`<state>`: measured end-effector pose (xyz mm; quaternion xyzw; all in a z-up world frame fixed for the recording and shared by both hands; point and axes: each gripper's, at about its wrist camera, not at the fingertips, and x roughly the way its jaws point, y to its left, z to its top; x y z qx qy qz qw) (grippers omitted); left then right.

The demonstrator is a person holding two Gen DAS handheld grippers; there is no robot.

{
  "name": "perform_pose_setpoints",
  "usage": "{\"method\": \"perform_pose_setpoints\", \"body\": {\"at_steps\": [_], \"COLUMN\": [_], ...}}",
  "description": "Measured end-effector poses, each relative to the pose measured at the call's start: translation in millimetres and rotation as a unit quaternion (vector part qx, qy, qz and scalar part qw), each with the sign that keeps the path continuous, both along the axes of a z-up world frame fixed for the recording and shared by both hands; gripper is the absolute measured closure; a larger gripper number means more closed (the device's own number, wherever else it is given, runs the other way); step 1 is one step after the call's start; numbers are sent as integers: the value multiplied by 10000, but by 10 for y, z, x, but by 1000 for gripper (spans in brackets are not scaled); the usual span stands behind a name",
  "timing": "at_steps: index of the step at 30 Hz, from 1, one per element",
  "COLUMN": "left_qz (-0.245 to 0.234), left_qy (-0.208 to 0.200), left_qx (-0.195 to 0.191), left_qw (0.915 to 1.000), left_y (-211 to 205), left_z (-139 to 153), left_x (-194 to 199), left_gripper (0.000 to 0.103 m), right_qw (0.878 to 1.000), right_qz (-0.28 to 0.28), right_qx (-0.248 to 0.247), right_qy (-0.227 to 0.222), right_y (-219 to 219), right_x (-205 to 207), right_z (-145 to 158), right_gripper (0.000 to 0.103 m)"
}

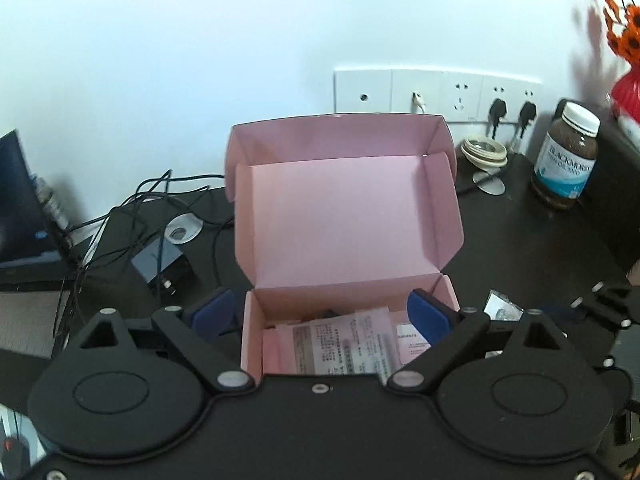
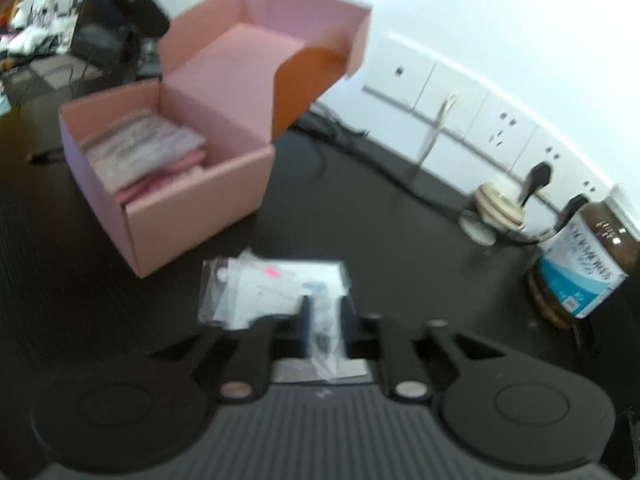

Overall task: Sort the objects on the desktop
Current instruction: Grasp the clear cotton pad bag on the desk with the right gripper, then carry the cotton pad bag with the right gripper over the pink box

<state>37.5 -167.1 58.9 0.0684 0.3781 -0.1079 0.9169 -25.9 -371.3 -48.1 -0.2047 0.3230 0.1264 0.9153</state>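
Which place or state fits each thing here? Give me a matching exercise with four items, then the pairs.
Things:
1. pink box
2. brown jar
3. clear plastic packet
4. left tongs

Descriptions:
A. lying on the dark desk, between the right tongs' fingers
B. lid up, paper packets inside
C. standing near the wall sockets, white cap on
D. spread wide, nothing between them

Pairs: 1-B, 2-C, 3-A, 4-D

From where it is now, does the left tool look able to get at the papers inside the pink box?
Probably yes. The left tool is open right above the pink box, whose lid stands upright behind, and the papers lie uncovered with nothing between.
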Motion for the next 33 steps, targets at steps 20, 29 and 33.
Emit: {"method": "perform_pose_setpoints", "body": {"at_steps": [20,29,33], "left_qz": [608,607,681], "left_qy": [208,157,140], "left_qx": [-454,-275,-239], "left_qw": [9969,9977,9973], "left_y": [314,280,301], "left_z": [-181,-213,-231], "left_x": [-310,-323,-326], "left_gripper": [8,8,8], "right_qw": [9990,9983,9980], "right_qz": [93,57,-6], "right_qx": [-152,-548,-624], "right_qy": [413,180,79], "right_y": [2,122,124], "right_x": [-38,-106,-155], "right_z": [4,74,131], "right_gripper": [60,95,97]}}
